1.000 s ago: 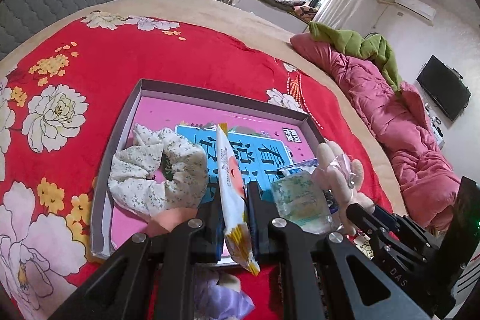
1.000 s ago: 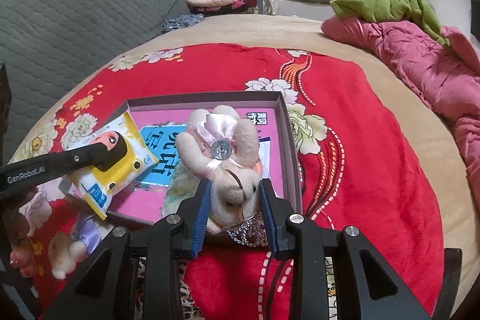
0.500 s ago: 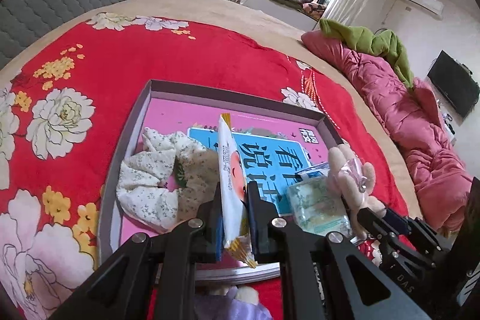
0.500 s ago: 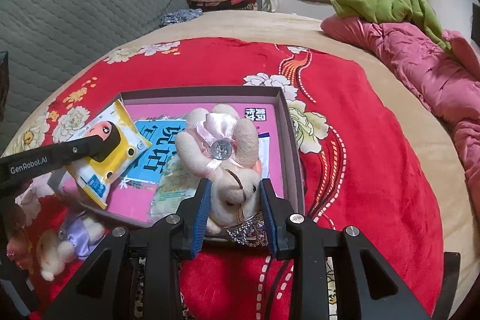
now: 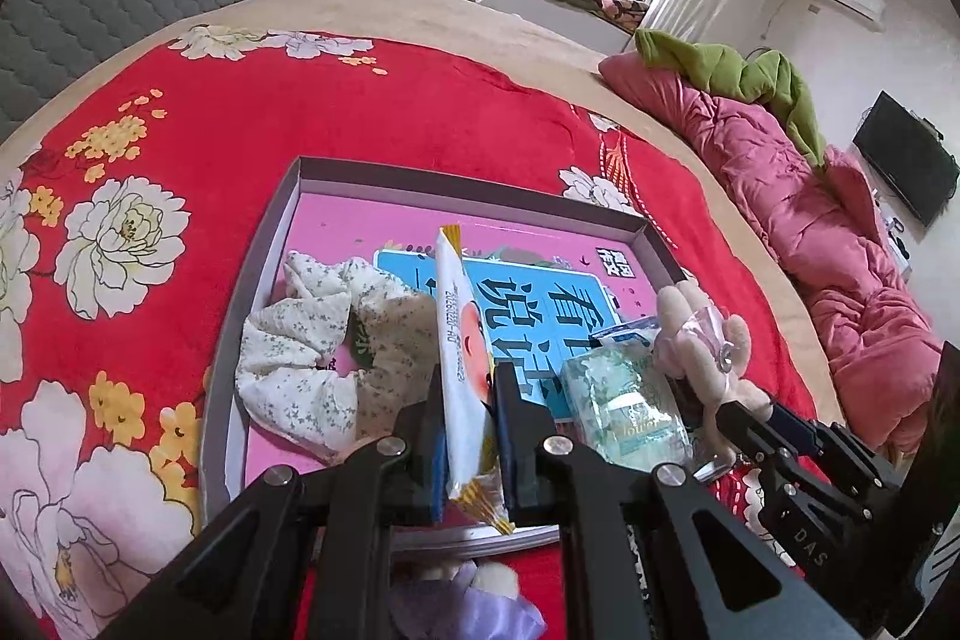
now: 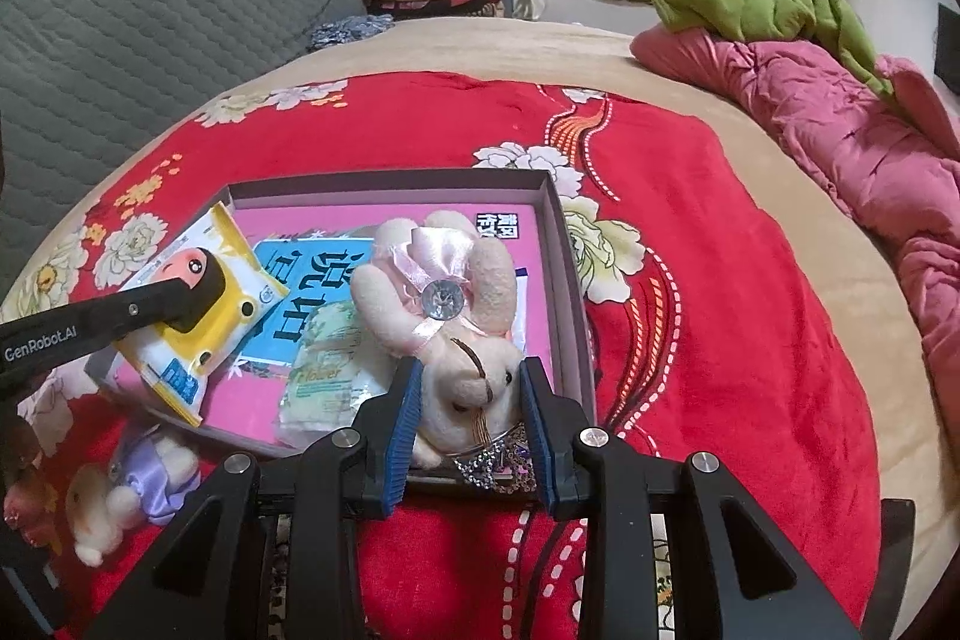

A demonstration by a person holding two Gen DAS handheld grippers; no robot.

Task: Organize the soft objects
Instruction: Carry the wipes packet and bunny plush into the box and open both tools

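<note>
A shallow grey box (image 5: pixel 288 196) with a pink and blue floor lies on the red floral blanket; it also shows in the right wrist view (image 6: pixel 558 220). My left gripper (image 5: pixel 471 430) is shut on a yellow and white tissue pack (image 5: pixel 459 328), held edge-up over the box's near side; the pack also shows in the right wrist view (image 6: pixel 180 340). My right gripper (image 6: pixel 471 424) is shut on a cream plush rabbit (image 6: pixel 444 304) with a pink bow, over the box's near right corner. A floral scrunchie (image 5: pixel 300 352) and a green tissue pack (image 5: pixel 624 400) lie in the box.
A purple and white plush toy (image 6: pixel 132 478) lies on the blanket in front of the box's near left edge. A pink quilt (image 6: pixel 840 130) with a green garment is heaped along the right. A grey padded headboard (image 6: pixel 150 10) stands at the left; folded clothes sit at the back.
Both grippers have moved forward and slightly up over the box, each keeping its object. The tissue pack has shifted toward the box's middle. The scrunchie and green pack have not moved.
</note>
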